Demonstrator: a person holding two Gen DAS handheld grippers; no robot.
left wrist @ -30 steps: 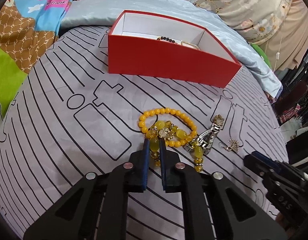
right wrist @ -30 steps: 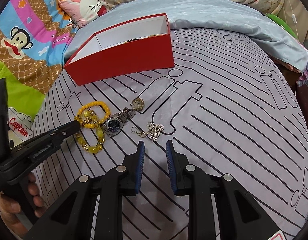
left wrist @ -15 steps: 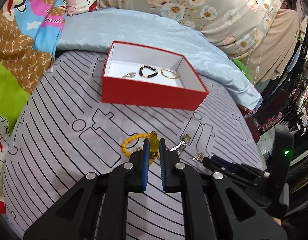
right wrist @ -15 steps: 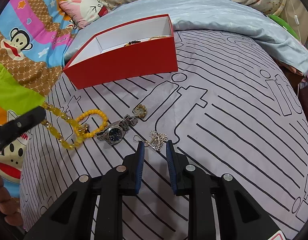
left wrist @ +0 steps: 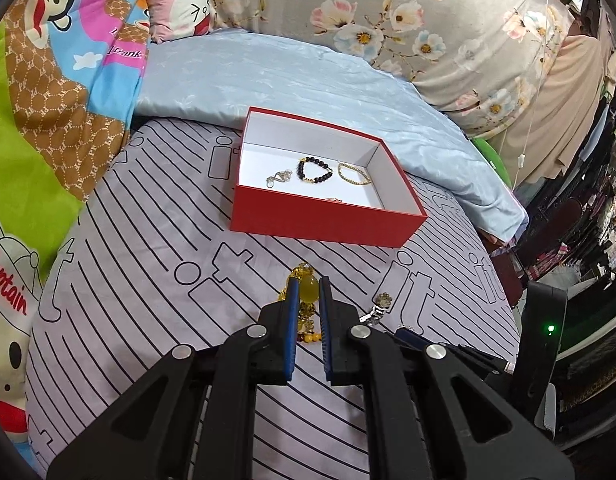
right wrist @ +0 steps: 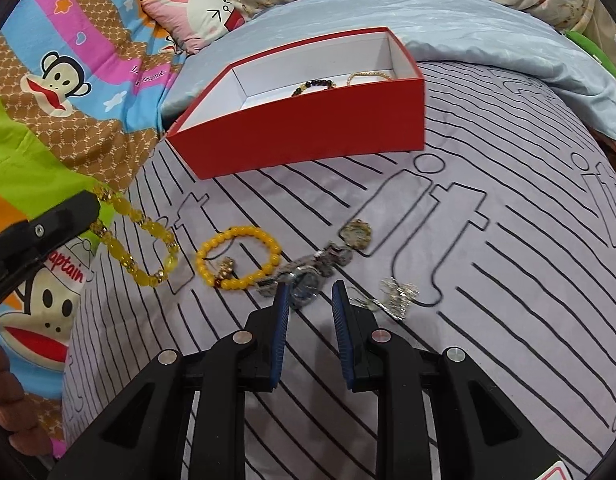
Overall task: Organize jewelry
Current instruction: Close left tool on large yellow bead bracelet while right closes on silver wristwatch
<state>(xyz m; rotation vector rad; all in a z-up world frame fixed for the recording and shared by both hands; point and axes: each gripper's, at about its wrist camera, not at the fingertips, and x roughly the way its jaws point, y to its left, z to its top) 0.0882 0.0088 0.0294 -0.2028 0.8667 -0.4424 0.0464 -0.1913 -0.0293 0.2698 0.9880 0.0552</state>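
A large translucent yellow bead of a yellow glass-bead bracelet (left wrist: 307, 292) is clamped betw. the blue-padded fingers of the left gripper (left wrist: 307, 294), w/ the rest hanging below. Beyond, an open red cardboard box w/ white lining (left wrist: 328, 222) is seen, w/ a black bead bracelet (left wrist: 315, 171), thin gold chain bracelet (left wrist: 353, 174) & silver pendant (left wrist: 279, 178) inside.

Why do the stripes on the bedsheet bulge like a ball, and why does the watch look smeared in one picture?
Both views use fisheye lenses, so the straight stripes bow outward and the corners go black. In the right wrist view the watch and the silver charm are motion-blurred, while the red box stays fairly sharp. In the left wrist view the lighting is soft and even, without glare on the box.
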